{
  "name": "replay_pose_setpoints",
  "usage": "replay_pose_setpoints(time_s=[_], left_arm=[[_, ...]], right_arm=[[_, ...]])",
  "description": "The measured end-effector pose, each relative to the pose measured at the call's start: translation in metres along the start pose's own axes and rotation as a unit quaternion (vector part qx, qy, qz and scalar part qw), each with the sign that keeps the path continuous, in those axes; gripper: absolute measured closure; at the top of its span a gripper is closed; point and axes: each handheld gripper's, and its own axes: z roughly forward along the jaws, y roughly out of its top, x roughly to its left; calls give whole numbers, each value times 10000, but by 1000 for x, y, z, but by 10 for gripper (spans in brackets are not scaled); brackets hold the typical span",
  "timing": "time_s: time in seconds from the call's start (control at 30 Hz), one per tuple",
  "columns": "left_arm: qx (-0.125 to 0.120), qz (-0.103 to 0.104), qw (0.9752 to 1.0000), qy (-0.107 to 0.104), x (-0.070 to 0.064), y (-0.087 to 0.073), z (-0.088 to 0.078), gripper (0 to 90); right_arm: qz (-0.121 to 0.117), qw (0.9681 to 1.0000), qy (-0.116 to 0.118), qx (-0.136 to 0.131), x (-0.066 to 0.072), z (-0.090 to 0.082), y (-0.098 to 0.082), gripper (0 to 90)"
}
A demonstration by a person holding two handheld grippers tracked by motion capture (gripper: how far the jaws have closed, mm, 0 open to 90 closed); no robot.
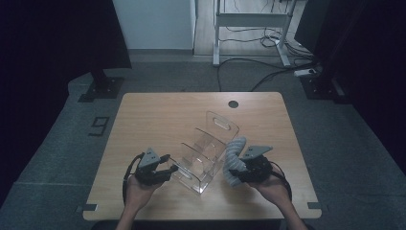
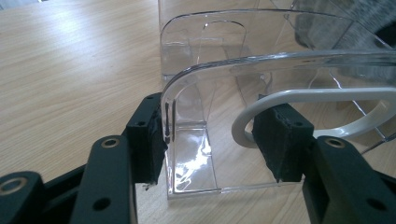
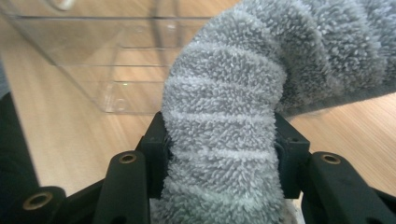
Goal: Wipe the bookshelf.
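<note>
So, your left gripper (image 1: pixel 168 172) sits at the near left end of the clear acrylic organizer (image 1: pixel 207 148), and in the left gripper view (image 2: pixel 210 140) its jaws stand half open astride the organizer's front wall (image 2: pixel 187 116). The left pad (image 2: pixel 150 140) lies against the outer face of that wall; the right pad (image 2: pixel 280 140) sits inside the compartment, and I cannot tell whether it presses on anything. A white curved rim (image 2: pixel 299 100) shows just above that right pad, seen through the plastic.

Your right gripper (image 1: pixel 238 173) is clamped on a grey fluffy sock (image 1: pixel 233 155). In the right gripper view (image 3: pixel 219 154) the sock (image 3: pixel 224 140) fills the whole gap between the jaws, bulging past both pads and arching up and to the right. In the high view it stands as a curved roll just beside the organizer's right side, its top near the rim of the tall back panel (image 1: pixel 222 123).

The organizer lies diagonally in the middle of the wooden table (image 1: pixel 158 115), low end toward you. Open tabletop lies to the left and behind it, up to the far edge with the round cable hole (image 1: pixel 233 104). On the right, bare wood runs from the sock out to the table's right edge. Both your hands are close to the near edge.
</note>
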Motion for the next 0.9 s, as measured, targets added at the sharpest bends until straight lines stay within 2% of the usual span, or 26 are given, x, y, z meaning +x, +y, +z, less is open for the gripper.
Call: replay_pose_setpoints(time_s=[0.33,0.57,0.7,0.9], left_arm=[[59,138,9996,-257,10,-3,-8,453],[8,123,9995,-285,12,-6,-10,450],[-21,28,9999,-147,9,-8,-11,443],[27,-188,9995,247,-2,-7,-11,429]], right_arm=[[353,9987,-352,66,-26,-5,-14,505],[650,9964,-534,89,-43,-1,-20,500],[890,9943,-580,81,-53,6,-21,499],[1052,9927,-586,48,-64,16,-18,498]])
